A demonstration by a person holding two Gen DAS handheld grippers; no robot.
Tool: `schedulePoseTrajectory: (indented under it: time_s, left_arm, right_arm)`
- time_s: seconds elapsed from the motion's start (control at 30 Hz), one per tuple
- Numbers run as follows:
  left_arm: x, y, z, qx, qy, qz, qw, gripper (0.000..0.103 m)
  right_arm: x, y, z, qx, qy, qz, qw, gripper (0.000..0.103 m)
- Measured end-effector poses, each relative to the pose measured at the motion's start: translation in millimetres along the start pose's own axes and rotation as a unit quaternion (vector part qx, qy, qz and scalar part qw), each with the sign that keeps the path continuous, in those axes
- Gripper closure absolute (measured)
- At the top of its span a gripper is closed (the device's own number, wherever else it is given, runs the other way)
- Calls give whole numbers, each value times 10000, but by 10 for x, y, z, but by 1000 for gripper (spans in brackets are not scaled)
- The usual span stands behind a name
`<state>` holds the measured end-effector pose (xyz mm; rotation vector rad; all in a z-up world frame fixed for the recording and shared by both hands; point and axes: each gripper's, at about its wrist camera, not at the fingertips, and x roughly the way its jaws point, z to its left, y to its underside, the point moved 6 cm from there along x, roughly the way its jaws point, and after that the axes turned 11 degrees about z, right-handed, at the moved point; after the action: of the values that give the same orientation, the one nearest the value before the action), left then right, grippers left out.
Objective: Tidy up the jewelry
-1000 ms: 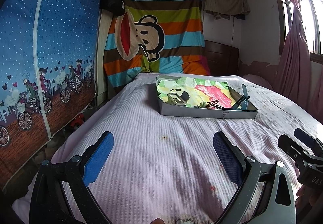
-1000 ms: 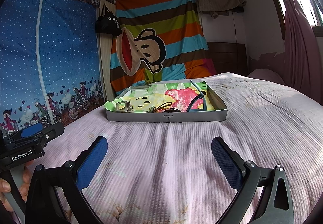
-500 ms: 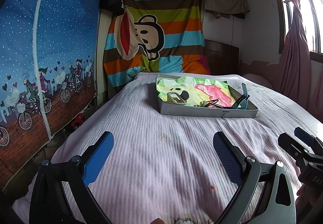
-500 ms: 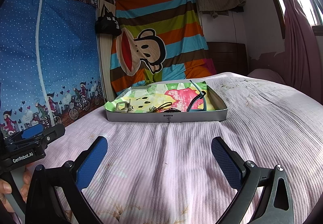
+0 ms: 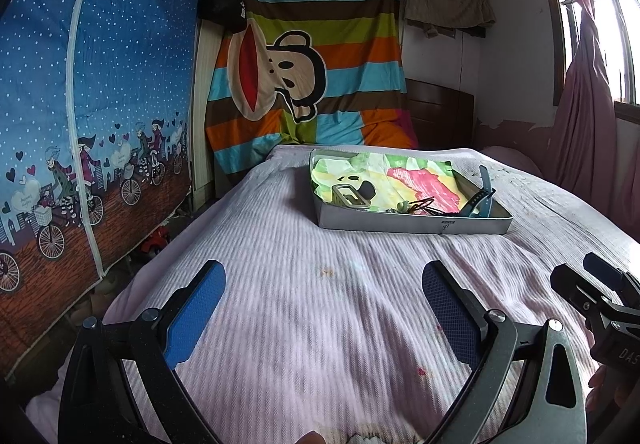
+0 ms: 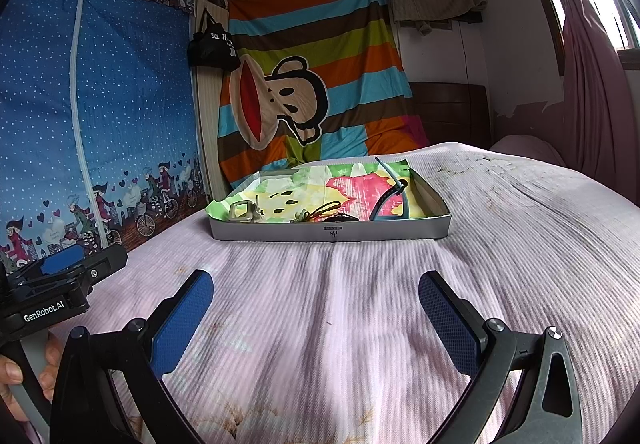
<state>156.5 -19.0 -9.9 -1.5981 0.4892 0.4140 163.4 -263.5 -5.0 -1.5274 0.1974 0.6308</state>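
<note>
Left wrist view: shallow grey tray [image 5: 412, 220] at 1 o'clock on pink bedspread [image 5: 320, 308], lined with bright patterned paper [image 5: 416, 179]. Inside, near front wall: greenish buckle [image 5: 352, 197] at left, dark tangle of small jewelry [image 5: 420, 205] in middle, blue strap [image 5: 482, 195] propped against right wall. Well short of tray, left gripper [image 5: 324, 296] with fingers spread wide, gripping nothing. Right wrist view: right gripper [image 6: 316, 304] likewise wide apart, bare, tray at 12 o'clock. Striped monkey sheet [image 5: 316, 75] behind.

Dim room, blown-out window [image 5: 608, 15] glare at right, fisheye-bent edges.
</note>
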Motion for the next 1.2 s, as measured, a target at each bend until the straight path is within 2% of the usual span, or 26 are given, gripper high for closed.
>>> schedulePoseTrajectory:
  time_s: [0.37,1.2]
  left_arm:
    - [-5,-15,-3,19,-240,-51,9997,6]
    - [-19,-94,-6,159,-458,-96,9988,6]
  right_arm:
    - [10,23,50,-15,-14,30,10000,0]
    - [-2,37,92,31,-71,34,10000,0]
